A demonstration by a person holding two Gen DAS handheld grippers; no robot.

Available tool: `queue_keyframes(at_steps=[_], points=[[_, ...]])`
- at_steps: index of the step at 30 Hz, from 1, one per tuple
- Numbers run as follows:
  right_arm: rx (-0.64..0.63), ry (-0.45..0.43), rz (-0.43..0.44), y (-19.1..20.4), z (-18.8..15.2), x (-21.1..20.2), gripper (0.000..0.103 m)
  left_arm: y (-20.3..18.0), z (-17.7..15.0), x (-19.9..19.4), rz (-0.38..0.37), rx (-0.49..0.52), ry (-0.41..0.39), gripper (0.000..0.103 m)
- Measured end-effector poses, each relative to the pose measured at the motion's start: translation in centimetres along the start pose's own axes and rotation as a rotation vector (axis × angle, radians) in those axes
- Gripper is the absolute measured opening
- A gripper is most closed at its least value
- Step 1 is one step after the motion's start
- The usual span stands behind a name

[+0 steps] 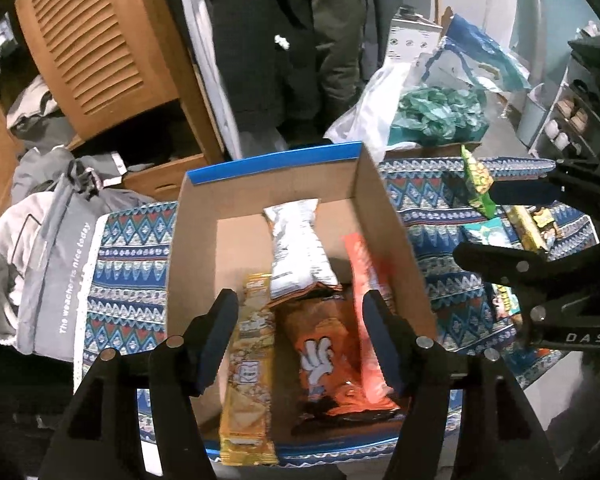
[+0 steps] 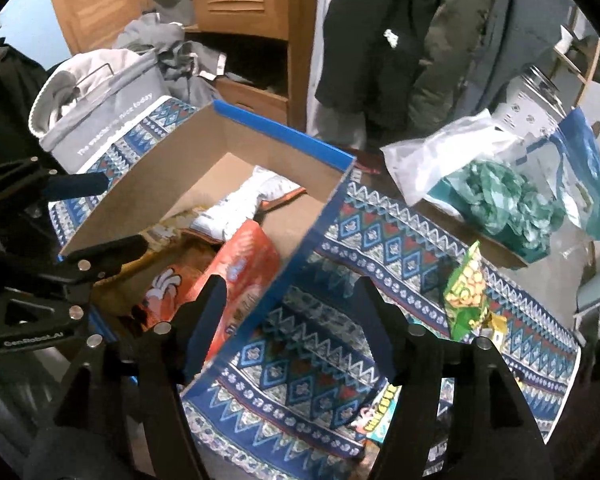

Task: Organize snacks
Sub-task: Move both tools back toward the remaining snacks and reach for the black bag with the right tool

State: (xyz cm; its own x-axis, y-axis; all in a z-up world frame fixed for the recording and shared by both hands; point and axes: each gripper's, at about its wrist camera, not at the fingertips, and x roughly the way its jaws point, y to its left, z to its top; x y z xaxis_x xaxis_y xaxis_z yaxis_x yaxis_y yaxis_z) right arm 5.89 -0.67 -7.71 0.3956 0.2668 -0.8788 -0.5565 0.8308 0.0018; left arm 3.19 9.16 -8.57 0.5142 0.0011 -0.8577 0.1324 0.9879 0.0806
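While left gripper (image 1: pixel 300 340) hung released over cardboard box (image 1: pixel 268 184), w/ orange snack bag (image 1: pixel 324 352) lower centre betw. its fingers, right gripper (image 2: pixel 288 320) gaped empty; green snack pack (image 2: pixel 466 292) lay right-centre on patterned cloth (image 2: pixel 300 392).

Four snack packets are seen lying in the open brown cardboard box (image 1: pixel 384 216), above which the spread-fingered left gripper (image 1: pixel 300 340) is held.

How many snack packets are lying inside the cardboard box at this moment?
4: yellow packet at left, white packet at the back, brown-orange bag in the middle, red-orange packet at right. Others may lie underneath.
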Motion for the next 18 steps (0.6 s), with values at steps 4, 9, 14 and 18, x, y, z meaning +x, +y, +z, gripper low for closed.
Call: queue_keyframes(at_steps=[4, 9, 14, 18], points=[[0.030, 0.013, -0.013, -1.2, -0.9, -0.3, 0.067, -1.1, 0.1, 0.0, -0.026, 0.011, 0.004, 0.067], [0.066, 0.030, -0.035, -3.0, -2.2, -0.7, 0.070, -3.2, 0.0, 0.1, -0.039, 0.052, 0.009, 0.071], [0.101, 0.041, -0.057, -5.0, -3.7, -1.2, 0.071, -5.7, -0.1, 0.1, -0.068, 0.098, 0.019, 0.071], [0.140, 0.048, -0.072, -6.9, -5.0, -1.7, 0.071, -7.6, -0.1, 0.1, -0.090, 0.124, 0.033, 0.071]])
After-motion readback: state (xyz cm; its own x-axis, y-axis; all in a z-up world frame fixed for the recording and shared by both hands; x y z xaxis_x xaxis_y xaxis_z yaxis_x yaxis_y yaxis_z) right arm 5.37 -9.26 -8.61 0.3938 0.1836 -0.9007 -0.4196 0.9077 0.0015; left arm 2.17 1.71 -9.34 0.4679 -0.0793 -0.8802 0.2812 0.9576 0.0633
